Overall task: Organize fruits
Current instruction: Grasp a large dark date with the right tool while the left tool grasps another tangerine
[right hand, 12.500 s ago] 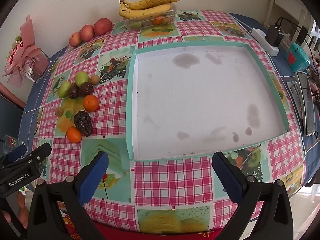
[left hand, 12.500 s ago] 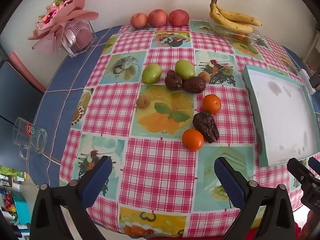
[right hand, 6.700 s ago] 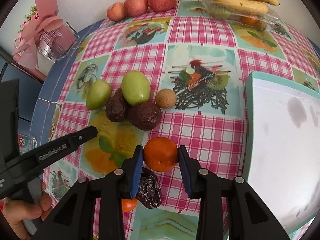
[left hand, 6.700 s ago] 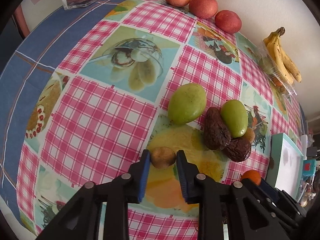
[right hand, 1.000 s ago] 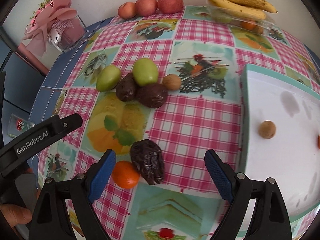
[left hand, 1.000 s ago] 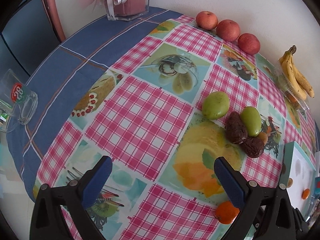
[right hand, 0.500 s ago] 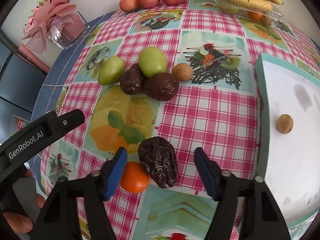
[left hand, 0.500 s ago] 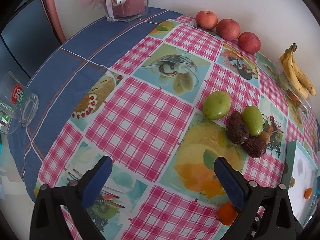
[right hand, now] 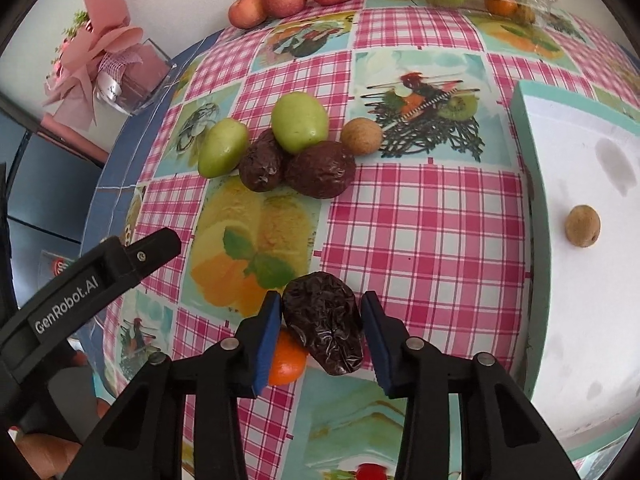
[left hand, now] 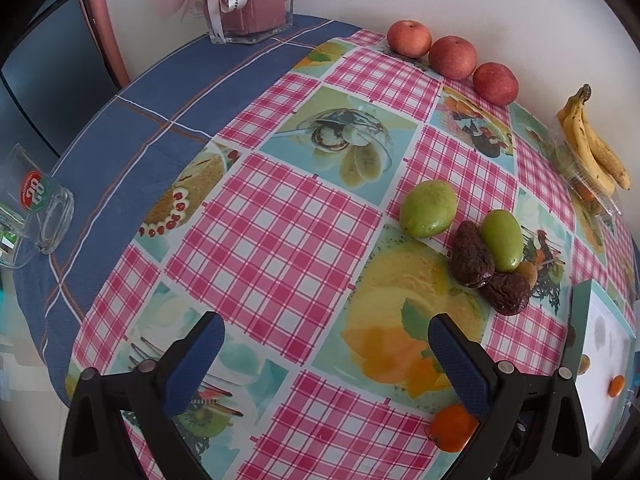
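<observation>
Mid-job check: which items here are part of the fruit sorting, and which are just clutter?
Job: wrinkled dark fruit between the right gripper pads, orange, green fruits, tray, brown fruit already inside.

Clutter: pink gift box, glass mug.

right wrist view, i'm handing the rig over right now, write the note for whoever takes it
Left gripper: open, empty.
Right gripper: jaws straddle the wrinkled fruit, not clamped yet.
Done: a brown fruit and an orange lie in the tray.
Left on the table: the wrinkled fruit, the table orange beside it, two green fruits, two dark fruits, and a second brown fruit.
</observation>
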A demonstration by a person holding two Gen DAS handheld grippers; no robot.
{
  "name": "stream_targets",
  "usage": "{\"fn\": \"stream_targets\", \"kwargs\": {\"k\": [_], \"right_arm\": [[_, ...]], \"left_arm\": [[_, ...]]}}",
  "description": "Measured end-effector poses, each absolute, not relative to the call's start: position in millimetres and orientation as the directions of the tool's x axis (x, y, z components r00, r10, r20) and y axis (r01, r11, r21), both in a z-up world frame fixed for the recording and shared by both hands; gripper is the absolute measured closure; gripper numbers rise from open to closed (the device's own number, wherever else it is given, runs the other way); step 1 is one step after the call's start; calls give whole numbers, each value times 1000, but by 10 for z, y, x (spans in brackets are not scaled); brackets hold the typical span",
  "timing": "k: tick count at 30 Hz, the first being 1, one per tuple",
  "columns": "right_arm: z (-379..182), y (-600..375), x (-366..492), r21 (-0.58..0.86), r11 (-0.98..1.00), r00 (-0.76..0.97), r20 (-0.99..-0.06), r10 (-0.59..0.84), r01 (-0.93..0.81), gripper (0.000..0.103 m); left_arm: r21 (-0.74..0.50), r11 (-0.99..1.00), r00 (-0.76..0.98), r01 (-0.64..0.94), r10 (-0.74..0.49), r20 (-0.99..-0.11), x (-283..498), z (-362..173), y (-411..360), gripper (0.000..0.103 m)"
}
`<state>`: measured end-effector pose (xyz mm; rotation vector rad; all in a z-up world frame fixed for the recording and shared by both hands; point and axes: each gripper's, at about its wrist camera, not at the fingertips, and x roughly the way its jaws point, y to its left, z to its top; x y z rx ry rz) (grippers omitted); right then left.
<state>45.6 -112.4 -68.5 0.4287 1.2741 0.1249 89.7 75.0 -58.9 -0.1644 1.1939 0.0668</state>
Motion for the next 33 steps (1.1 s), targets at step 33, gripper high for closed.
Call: {"fn": "stream_targets", "kwargs": {"k": [33], "right_arm": [[-197, -1923, 157, 286, 901, 376, -914, 154, 327, 61]], "left_arm": [[-280, 955, 215, 94, -294, -931, 658, -589, 107, 22]]}}
